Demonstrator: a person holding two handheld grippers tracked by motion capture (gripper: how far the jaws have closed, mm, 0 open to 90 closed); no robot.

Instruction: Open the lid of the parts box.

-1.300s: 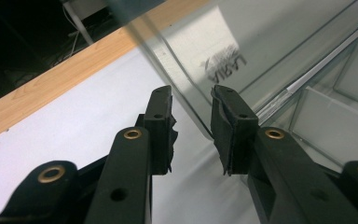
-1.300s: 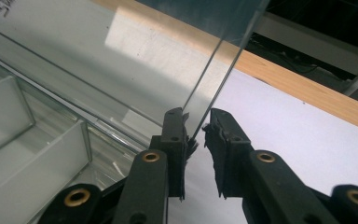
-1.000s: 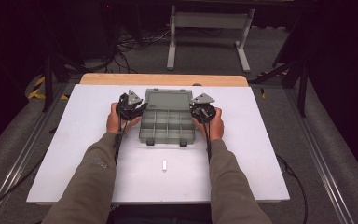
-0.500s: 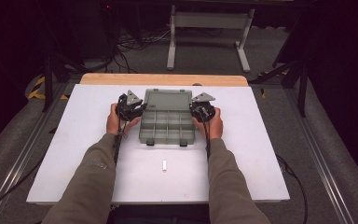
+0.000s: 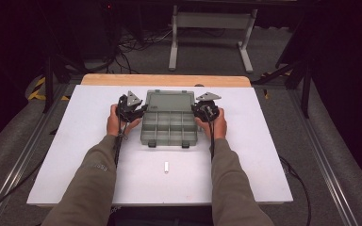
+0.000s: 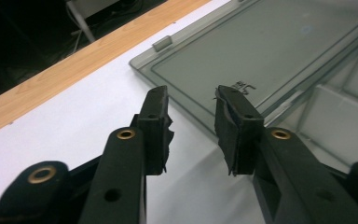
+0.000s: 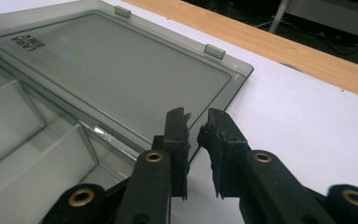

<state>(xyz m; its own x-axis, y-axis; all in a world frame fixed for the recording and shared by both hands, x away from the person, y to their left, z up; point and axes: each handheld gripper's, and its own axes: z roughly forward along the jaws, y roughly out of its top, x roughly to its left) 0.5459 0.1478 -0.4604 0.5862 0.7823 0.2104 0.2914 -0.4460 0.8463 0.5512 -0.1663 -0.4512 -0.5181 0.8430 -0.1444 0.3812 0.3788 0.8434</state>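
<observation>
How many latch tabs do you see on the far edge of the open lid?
2. One latch tab sits toward the lid's middle, the other latch tab near its corner, both on the edge facing the wooden strip.

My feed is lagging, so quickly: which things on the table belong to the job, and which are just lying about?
In the job:
- organiser box, open and empty
- its lid, laid flat behind
- left gripper, open at the box's left edge
- right gripper, open at its right edge

Lying about:
- small white piece near the front of the table
</observation>
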